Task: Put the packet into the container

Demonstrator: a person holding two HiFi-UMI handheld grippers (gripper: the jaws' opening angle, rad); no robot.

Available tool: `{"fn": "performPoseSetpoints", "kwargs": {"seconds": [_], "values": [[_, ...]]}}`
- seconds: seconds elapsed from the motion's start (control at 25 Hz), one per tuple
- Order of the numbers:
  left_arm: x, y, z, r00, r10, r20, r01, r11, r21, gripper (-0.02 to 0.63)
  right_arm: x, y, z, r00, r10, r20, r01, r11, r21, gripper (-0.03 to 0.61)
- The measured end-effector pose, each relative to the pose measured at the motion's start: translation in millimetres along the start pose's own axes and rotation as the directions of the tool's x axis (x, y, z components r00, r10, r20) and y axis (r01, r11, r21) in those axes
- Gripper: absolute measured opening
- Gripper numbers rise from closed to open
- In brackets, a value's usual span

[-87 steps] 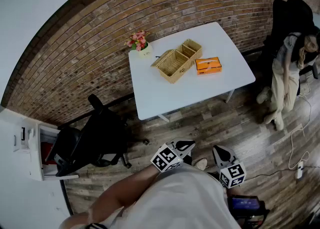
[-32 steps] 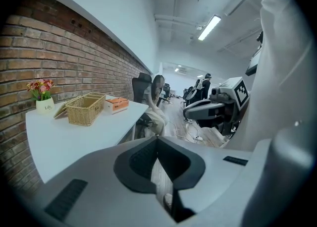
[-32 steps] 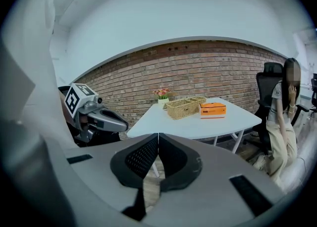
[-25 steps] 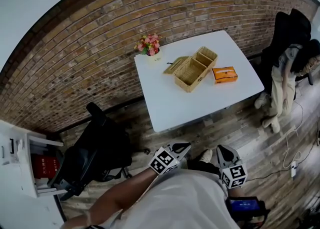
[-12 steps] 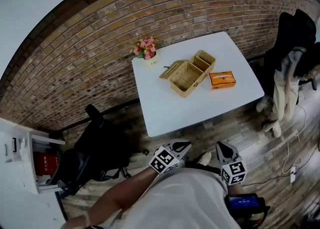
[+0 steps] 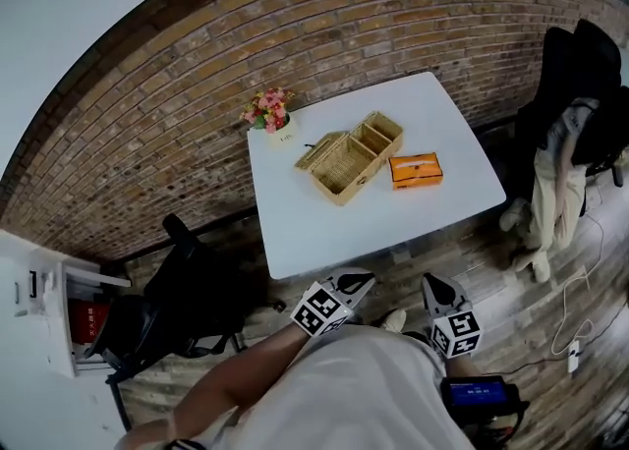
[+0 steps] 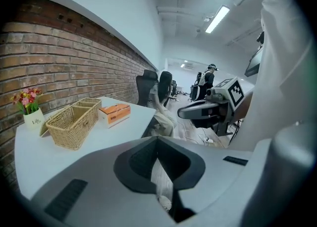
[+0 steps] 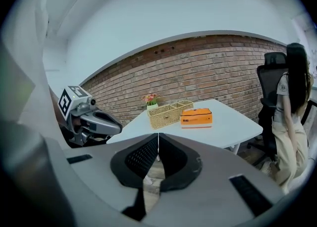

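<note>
Head view: packet (image 6: 416, 170) is lying on table (image 6: 324, 232), just beside container (image 6: 349, 156). Left gripper (image 6: 362, 284) and right gripper (image 6: 430, 284) are hovering short of the table.
Left gripper view: jaws are pressing together, holding nothing.
Right gripper view: jaws are meeting, holding nothing.

One desk (image 6: 329, 227) is carrying one orange packet (image 6: 415, 170), one wicker container (image 6: 346, 160) and one flower pot (image 6: 269, 110) at its far left corner. Two grippers are showing: left gripper (image 6: 362, 284), right gripper (image 6: 433, 287). Two are standing by: near chair (image 6: 187, 291), far chair (image 6: 575, 65).

On table (image 6: 324, 232): basket (image 6: 346, 165). Just right of basket, apart: packet (image 6: 416, 170). Left of basket and behind, near: flower pot (image 6: 269, 112).
</note>
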State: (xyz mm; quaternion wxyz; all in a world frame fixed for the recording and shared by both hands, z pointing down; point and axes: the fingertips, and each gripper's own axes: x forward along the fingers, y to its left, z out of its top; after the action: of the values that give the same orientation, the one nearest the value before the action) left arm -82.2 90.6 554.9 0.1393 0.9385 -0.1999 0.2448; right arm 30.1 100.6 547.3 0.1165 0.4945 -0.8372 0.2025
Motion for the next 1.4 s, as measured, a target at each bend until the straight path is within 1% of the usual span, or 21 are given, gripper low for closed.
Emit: {"fn": "performPoseSetpoints", "kwargs": {"seconds": [0.16, 0.44, 0.68, 1.0, 1.4], "values": [[12, 3, 10, 1.000, 0.019, -0.005, -0.019, 1.000, 0.007, 0.011, -4, -19, 0, 1.000, -0.001, 0.012, 0.000, 1.000, 0.018, 0.012], [24, 17, 17, 0.999, 0.017, -0.027, -0.017, 1.000, -0.001, 0.011, -5, -32, 1, 1.000, -0.017, 0.011, 0.017, 0.999, 0.050, 0.012], [52, 21, 29, 0.999, -0.029, -0.019, 0.030, 1.000, 0.007, 0.011, -7, -56, -2, 0.998, -0.063, -0.008, 0.063, 0.996, 0.068, 0.012], [85, 58, 56, 0.998, -0.059, 0.000, 0.059, 0.998, 0.018, 0.011, 22, -89, 18, 0.996, -0.086, -0.027, 0.087, 0.994, 0.061, 0.012], [97, 98, 61, 0.998, -0.069, -0.001, 0.069, 0.998, -0.008, 0.011, 73, -102, 39, 0.996, -0.065, -0.066, 0.067, 0.997, 0.034, 0.012]]}}
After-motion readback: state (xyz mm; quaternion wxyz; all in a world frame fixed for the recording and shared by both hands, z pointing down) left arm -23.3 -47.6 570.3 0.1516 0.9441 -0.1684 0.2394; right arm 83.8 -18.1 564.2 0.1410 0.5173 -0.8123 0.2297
